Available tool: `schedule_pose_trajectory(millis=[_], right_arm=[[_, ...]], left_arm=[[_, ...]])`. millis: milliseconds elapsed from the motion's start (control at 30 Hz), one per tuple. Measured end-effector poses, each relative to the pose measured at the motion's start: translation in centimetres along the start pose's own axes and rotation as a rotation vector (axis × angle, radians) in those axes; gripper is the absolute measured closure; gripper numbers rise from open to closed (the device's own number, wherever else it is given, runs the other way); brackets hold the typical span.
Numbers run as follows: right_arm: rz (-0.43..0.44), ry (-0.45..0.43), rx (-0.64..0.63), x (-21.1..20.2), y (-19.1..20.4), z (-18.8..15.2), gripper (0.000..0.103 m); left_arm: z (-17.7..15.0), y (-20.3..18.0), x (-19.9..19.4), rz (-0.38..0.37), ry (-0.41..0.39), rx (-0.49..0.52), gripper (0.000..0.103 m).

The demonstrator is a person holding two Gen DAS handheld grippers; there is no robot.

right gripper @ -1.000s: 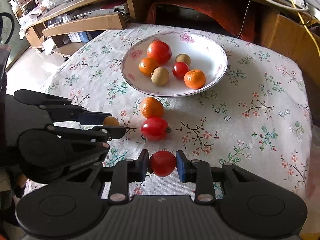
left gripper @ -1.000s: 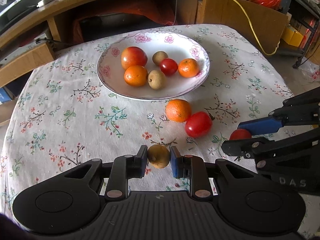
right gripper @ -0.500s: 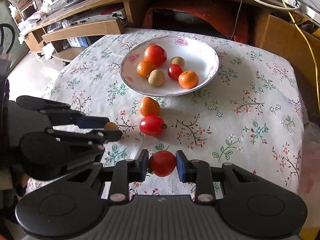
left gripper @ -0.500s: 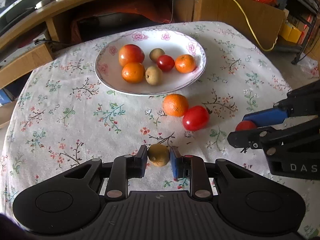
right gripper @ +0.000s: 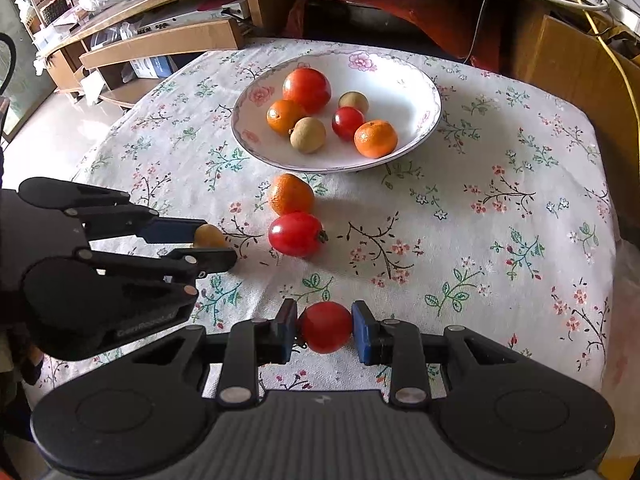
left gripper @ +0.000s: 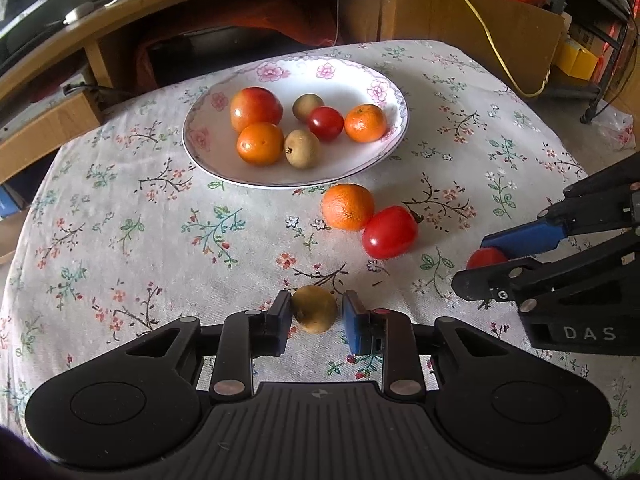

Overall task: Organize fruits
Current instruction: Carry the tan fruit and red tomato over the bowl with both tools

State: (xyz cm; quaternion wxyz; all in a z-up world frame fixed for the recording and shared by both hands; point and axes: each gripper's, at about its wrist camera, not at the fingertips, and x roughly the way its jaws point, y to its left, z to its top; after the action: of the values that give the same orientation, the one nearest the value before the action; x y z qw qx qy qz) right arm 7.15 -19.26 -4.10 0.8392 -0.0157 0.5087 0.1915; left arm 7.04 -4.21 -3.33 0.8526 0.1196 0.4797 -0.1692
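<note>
A white floral bowl (left gripper: 208, 160) (right gripper: 424, 124) at the table's far side holds several fruits: a red apple, oranges, brown fruits and a small tomato. An orange (left gripper: 347, 206) (right gripper: 290, 193) and a red tomato (left gripper: 389, 232) (right gripper: 295, 234) lie on the cloth in front of it, touching. My left gripper (left gripper: 314, 315) (right gripper: 208, 242) is shut on a small brown fruit (left gripper: 313, 309) above the cloth. My right gripper (right gripper: 325, 327) (left gripper: 486, 258) is shut on a small red tomato (right gripper: 325, 326), to the right of the left one.
The table has a floral cloth (left gripper: 120, 232). A wooden desk and shelves (right gripper: 168, 36) stand behind it. A yellow cable (left gripper: 492, 40) hangs at the back right over a wooden board. The table's right edge (right gripper: 612, 240) drops off near the right gripper.
Both grippers have risen and drawn back from the bowl with their fruits held; the table looks smaller and farther away in both views.
</note>
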Motion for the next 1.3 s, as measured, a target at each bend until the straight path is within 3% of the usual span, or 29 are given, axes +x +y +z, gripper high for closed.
schedule_pose_trajectory(millis=[167, 1300], right_arm=[[-0.006, 0.006, 0.0, 0.3, 0.0, 0.2, 0.073], [0.006, -0.098, 0.051, -0.6, -0.9, 4.1, 0.073]], left_arm=[[0.0, -0.3, -0.2, 0.004, 0.007, 0.007, 0.072], [4.0, 0.9, -1.3, -0.028, -0.09, -0.064, 0.073]])
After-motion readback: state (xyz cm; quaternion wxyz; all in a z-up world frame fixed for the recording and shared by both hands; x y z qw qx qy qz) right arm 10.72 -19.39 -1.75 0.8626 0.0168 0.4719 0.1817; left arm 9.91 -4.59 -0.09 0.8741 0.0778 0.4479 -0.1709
